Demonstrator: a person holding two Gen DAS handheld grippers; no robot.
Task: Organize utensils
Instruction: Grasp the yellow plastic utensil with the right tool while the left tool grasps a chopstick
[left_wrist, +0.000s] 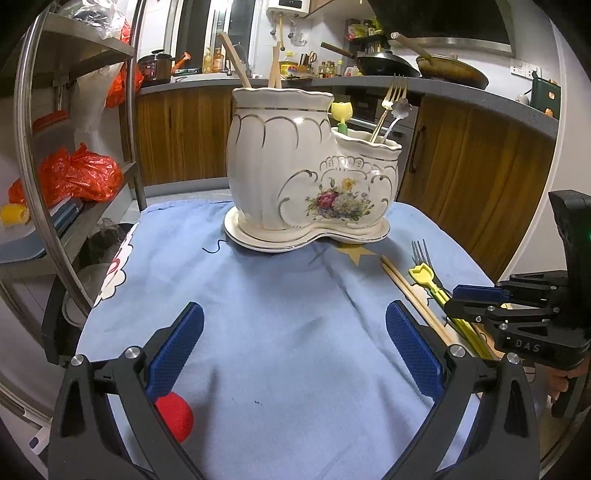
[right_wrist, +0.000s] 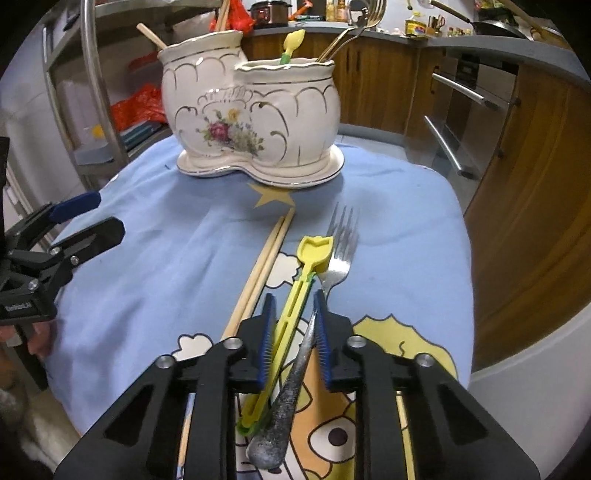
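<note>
A white ceramic utensil holder (left_wrist: 306, 162) with a flower print stands at the far side of the blue cloth; it also shows in the right wrist view (right_wrist: 255, 114). It holds chopsticks, a yellow tulip utensil and forks. On the cloth lie a pair of chopsticks (right_wrist: 262, 266), a yellow tulip-handled utensil (right_wrist: 295, 299) and a metal fork (right_wrist: 332, 273). My right gripper (right_wrist: 295, 310) has its jaws narrowed around the yellow utensil and the fork's handle. My left gripper (left_wrist: 295, 325) is open and empty above the cloth.
A red ball (left_wrist: 177, 413) lies by the left gripper's left finger. A metal shelf rack (left_wrist: 74, 155) with red bags stands at left. Wooden kitchen cabinets (left_wrist: 472, 177) curve behind the table. The table edge (right_wrist: 465, 258) drops off at right.
</note>
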